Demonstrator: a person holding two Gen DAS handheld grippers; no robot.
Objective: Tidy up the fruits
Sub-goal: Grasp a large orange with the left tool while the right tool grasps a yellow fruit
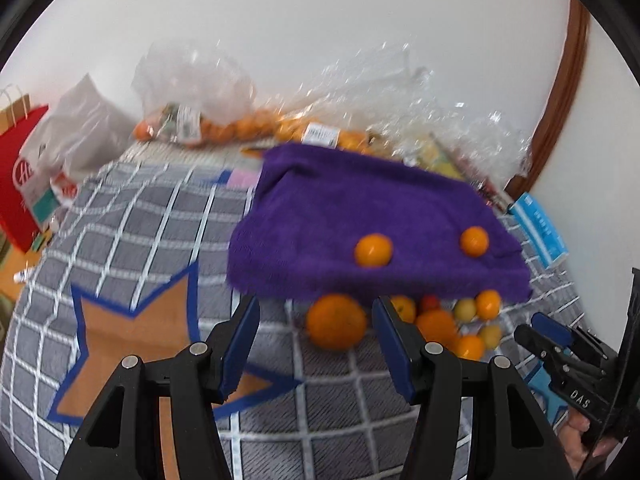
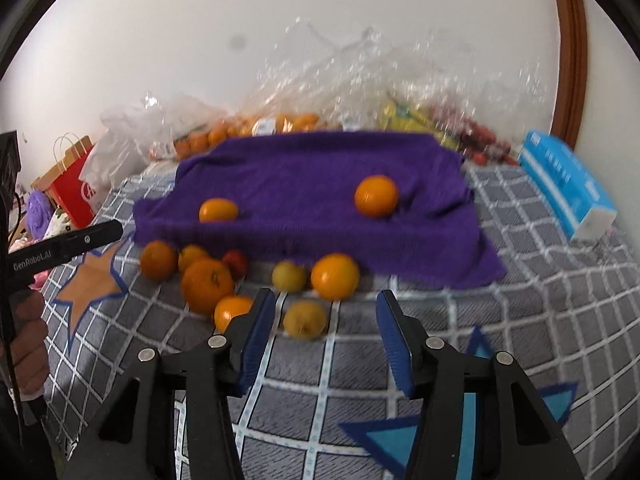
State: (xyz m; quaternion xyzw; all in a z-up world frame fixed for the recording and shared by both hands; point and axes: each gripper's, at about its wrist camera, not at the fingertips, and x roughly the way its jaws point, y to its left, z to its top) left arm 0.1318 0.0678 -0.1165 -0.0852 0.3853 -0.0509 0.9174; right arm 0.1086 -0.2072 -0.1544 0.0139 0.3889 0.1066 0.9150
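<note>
Both reaching for the loose fruit by the purple towel [image 2: 312,200] on the checked bed cover [image 2: 540,320], the left gripper [image 1: 316,344] gapes empty before a big orange [image 1: 336,322], the right gripper [image 2: 326,336] likewise around a yellow fruit [image 2: 305,319], needing only closing

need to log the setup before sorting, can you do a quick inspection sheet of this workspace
surface: grey checked cloth with star patches
job's things: two oranges on the purple towel; loose fruit pile in front of it
clutter: bagged fruit, blue box, red paper bag
grippers: left gripper and right gripper open, holding nothing
cables: thin black cable beside the hand
surroundings: white wall, brown frame
</note>
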